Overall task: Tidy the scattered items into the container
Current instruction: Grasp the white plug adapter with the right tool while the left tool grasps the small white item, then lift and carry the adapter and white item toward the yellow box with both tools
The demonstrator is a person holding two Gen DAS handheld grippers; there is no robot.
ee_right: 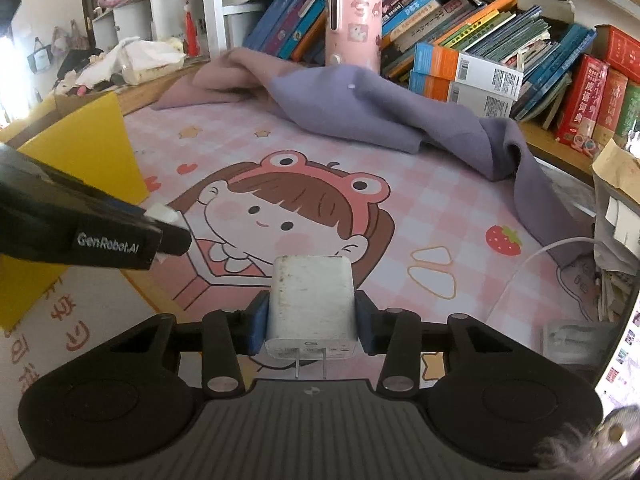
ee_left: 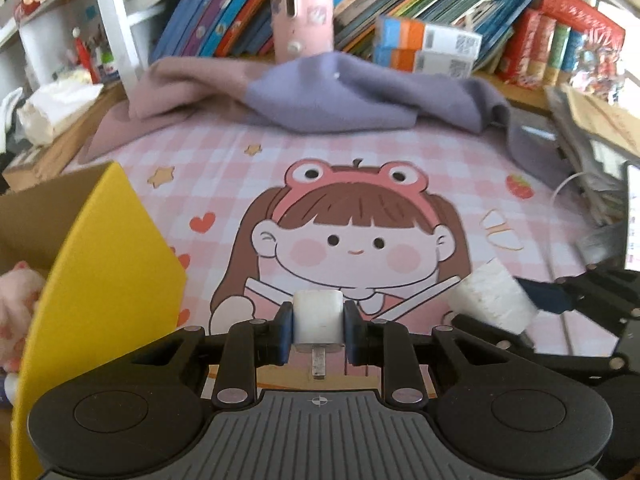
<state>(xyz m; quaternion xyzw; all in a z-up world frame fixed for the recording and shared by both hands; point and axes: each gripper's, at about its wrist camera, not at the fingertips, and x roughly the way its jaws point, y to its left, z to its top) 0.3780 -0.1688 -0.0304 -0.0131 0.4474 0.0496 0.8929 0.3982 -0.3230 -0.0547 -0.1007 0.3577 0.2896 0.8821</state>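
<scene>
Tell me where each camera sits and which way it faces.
Left wrist: on the left gripper, looking down over the cartoon desk mat toward the books; its pads clamp a small white charger; yellow box at left.
Right wrist: on the right gripper, same facing; pads clamp a larger white charger.
Shared: mat, purple cloth, pink cylinder, each other's gripper.

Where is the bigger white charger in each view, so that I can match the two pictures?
Left wrist view: the bigger charger is at the lower right, held by the right gripper.
Right wrist view: the charger is at the bottom centre, between the blue pads.
Shared landmark: the frog-hat girl on the pink mat.
</scene>
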